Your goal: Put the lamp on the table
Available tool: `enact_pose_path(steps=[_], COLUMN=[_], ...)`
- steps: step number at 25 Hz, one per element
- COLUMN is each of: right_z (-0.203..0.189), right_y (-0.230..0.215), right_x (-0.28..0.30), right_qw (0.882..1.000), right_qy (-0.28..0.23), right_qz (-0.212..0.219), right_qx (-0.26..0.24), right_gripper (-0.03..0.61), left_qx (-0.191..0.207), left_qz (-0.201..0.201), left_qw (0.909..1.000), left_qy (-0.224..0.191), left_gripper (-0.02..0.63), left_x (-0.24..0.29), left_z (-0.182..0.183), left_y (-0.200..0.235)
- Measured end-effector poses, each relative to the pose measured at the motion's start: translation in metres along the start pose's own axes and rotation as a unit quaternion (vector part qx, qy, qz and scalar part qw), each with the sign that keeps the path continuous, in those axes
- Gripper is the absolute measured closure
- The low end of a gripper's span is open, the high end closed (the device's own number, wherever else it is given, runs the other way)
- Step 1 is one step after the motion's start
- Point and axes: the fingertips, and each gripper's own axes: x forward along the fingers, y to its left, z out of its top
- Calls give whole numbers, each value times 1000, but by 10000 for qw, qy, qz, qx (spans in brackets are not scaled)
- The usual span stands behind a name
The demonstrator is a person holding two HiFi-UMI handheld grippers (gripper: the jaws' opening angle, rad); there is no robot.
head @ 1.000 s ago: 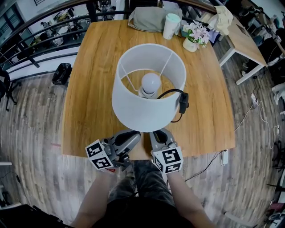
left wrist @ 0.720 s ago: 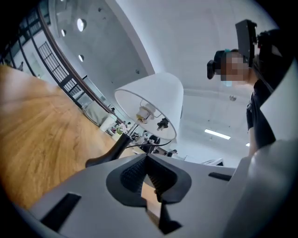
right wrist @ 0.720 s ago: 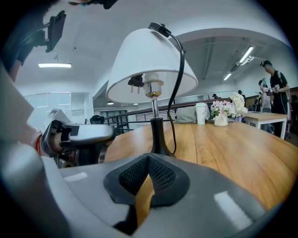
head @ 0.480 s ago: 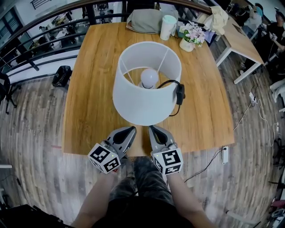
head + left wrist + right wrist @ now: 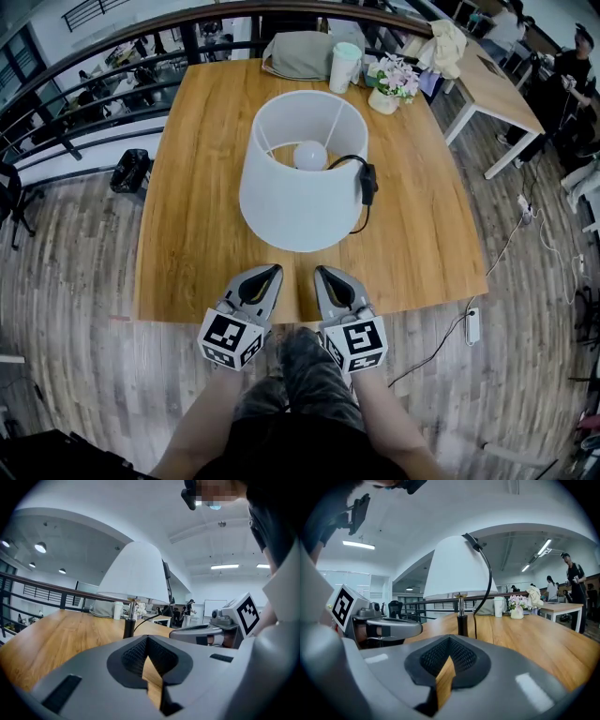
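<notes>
Lamp stood upright mid table, so placing looked done. Left gripper and right gripper were both pinched closed on nothing by the near edge. Next I'd just pull them clear

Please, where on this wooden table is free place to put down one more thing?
The wooden table is bare left of the white drum-shaded lamp, up to its left edge, and right of the black cord, up to the right edge. The far edge is crowded: grey fabric bag, white cup, white pot of pink flowers.
</notes>
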Motion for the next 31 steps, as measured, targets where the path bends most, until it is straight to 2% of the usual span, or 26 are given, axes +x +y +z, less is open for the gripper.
enact_pose_path(steps=[4, 31], right_z=[9, 54], right_y=[6, 60], right_x=[-10, -64], right_qw=[9999, 9967], right_qy=[-127, -781], right_qz=[-56, -59], right_qx=[-32, -200], right_gripper=[572, 572], left_qx=[49, 183], left_qz=[105, 114], left_qw=[9998, 9973], left_qy=[-138, -704], left_gripper=[618, 618], left_x=[-9, -69], left_z=[10, 54], left_y=[-1, -42])
